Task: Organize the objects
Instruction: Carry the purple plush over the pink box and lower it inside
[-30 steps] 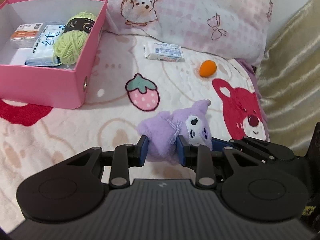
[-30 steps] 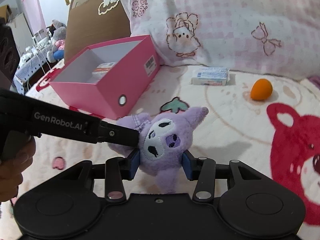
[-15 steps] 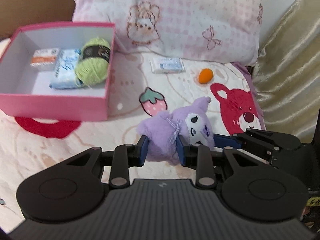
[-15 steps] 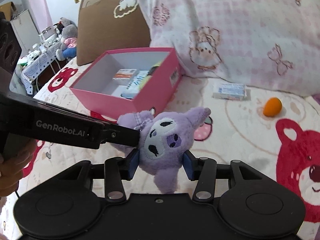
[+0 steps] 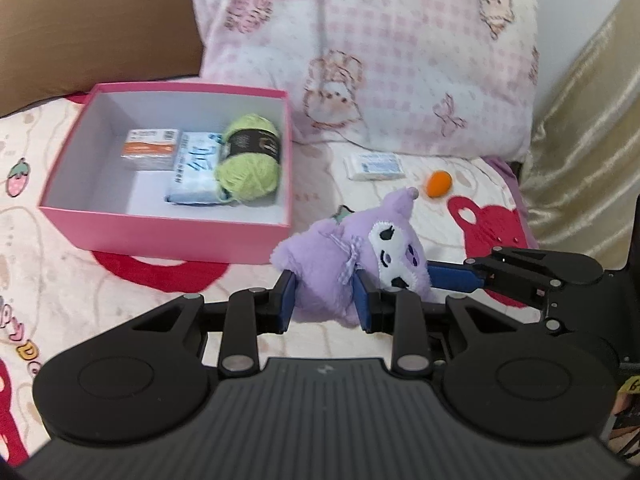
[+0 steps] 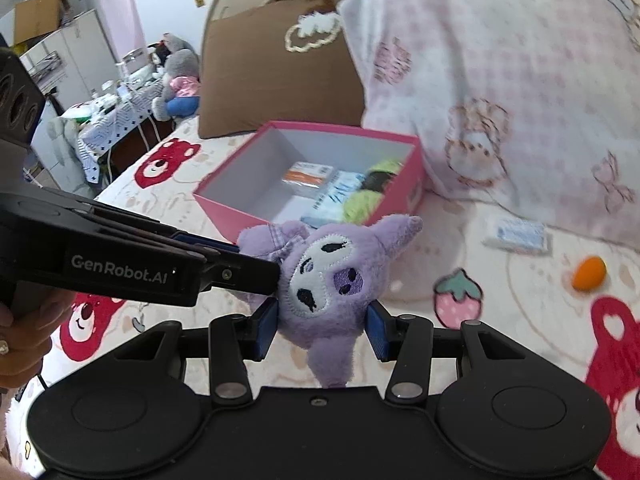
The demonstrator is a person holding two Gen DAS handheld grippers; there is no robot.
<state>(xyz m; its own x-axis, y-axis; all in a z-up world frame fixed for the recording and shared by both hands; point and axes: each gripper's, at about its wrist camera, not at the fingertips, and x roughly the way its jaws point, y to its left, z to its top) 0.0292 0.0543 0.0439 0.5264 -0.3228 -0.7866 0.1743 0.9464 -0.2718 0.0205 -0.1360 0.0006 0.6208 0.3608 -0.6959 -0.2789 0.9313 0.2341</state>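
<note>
Looking thru the left wrist view: the left claw (image 5: 325,300) grips the purple plush (image 5: 352,268) by its body, blue pads pressed into the fur on both sides. The right claw (image 5: 452,276) comes in from the right w/ a blue finger against the plush's face side. The plush hangs above the bed (image 5: 80,288), just right of the pink box's (image 5: 160,232) front corner. In the box: green yarn ball (image 5: 250,158), blue-white pack (image 5: 196,168), orange-white carton (image 5: 150,148). On the bed past the plush, a small white-blue box (image 5: 376,166) & an orange egg-shaped item (image 5: 438,183), near the pink pillow (image 5: 372,52).

Right wrist view: the right claw (image 6: 321,330) is closed on the plush's head (image 6: 332,280), face toward the camera. The left claw (image 6: 240,268) reaches in from the left, clamped on the plush's body. Pink box (image 6: 240,212) sits just behind, brown cushion (image 6: 276,64) beyond it.
</note>
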